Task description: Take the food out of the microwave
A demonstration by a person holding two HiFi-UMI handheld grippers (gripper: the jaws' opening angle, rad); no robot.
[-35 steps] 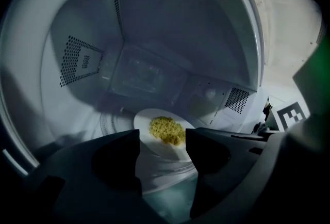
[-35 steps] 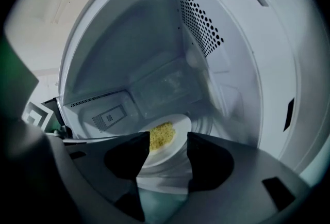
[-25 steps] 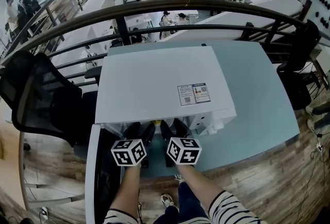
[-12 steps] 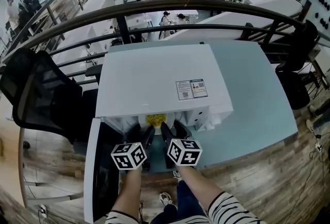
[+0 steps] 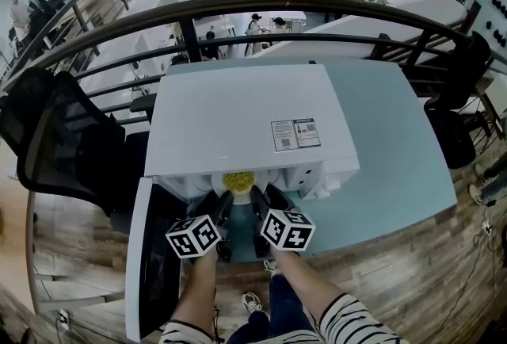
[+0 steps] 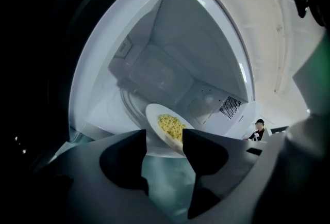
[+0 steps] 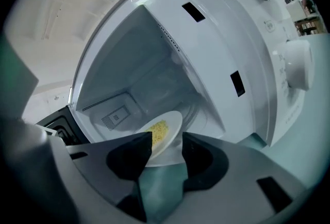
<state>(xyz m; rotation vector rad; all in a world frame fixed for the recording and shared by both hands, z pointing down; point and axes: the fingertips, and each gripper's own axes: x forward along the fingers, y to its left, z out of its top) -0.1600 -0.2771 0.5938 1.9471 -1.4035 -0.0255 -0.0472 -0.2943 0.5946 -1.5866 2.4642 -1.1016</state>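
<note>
Plate (image 6: 153,121) newly at microwave's (image 5: 245,120) mouth (teal table (image 5: 396,152), railing (image 5: 317,5) beyond), left gripper (image 6: 164,140) and right gripper (image 7: 167,143) apart, closing round its rim.

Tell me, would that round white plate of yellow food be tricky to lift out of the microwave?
The round white plate looks smooth and rigid, so it is probably stiff but slippery, and breakable if knocked against the white microwave. It is shallow, so the loose yellow food could likely slide off if tilted.
</note>
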